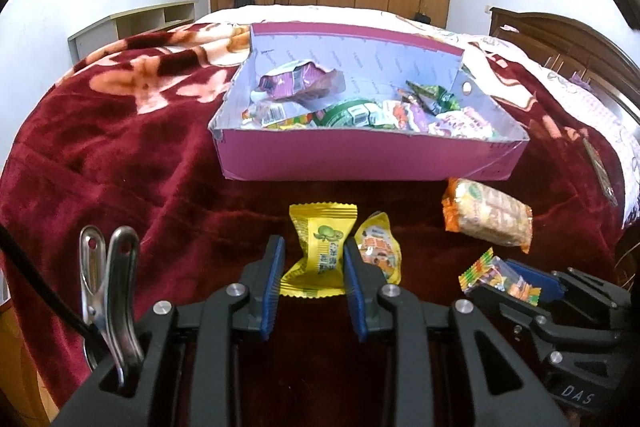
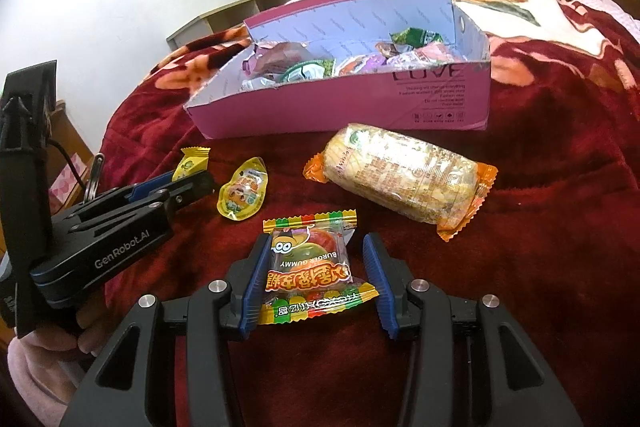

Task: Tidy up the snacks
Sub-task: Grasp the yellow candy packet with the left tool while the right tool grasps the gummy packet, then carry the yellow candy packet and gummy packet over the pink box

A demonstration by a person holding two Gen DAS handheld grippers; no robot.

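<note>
yellow candy (image 1: 322,251) (pinched) in left claw (image 1: 313,267)

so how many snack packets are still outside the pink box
4: yellow candy packet in left gripper, burger gummy packet between right gripper fingers, yellow jelly pouch, orange-ended cracker pack on the blanket.

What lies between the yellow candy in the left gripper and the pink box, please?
Only bare red blanket separates yellow candy from pink box, in the left wrist view.

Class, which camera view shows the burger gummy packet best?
The right wrist view: the burger gummy packet fills the space between the fingers, label readable. The left wrist view shows only its striped edge, small, at the side.
</note>
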